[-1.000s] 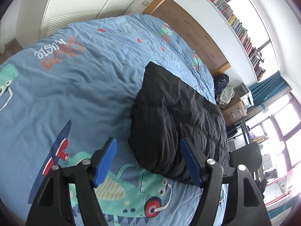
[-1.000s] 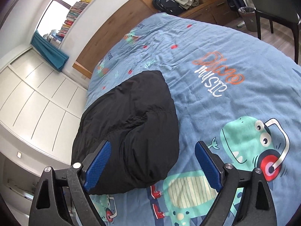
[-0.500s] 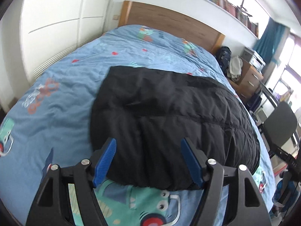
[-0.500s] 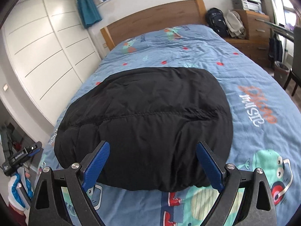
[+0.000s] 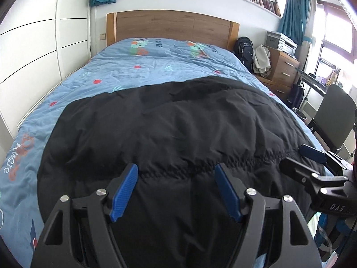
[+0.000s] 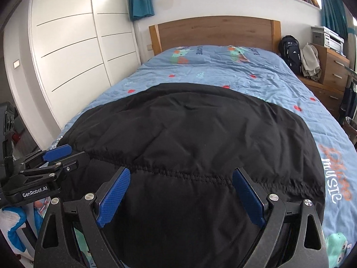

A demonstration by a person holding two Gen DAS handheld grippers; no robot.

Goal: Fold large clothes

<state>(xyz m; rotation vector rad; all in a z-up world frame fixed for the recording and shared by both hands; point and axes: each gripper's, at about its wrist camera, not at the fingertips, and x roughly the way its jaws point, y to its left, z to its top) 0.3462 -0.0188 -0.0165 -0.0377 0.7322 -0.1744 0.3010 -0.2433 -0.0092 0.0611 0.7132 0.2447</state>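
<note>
A large black puffy jacket (image 5: 169, 134) lies folded across the blue cartoon-print bed cover (image 5: 156, 67); it also shows in the right wrist view (image 6: 189, 138). My left gripper (image 5: 176, 192) is open, empty, hovering over the jacket's near edge. My right gripper (image 6: 180, 197) is open and empty over the same near edge. The right gripper shows at the right of the left wrist view (image 5: 312, 163). The left gripper shows at the left of the right wrist view (image 6: 51, 160). A stitched seam (image 6: 185, 175) runs across the jacket just ahead of the blue fingertips.
A wooden headboard (image 5: 174, 26) stands at the far end. White wardrobe doors (image 6: 73, 44) line the left side. A dark chair (image 5: 332, 120), a wooden dresser (image 5: 283, 69) and a black backpack (image 5: 245, 49) stand right of the bed.
Both grippers swung round from the bed's sides to its foot, now facing the headboard and close over the jacket's near edge. Both stayed open.
</note>
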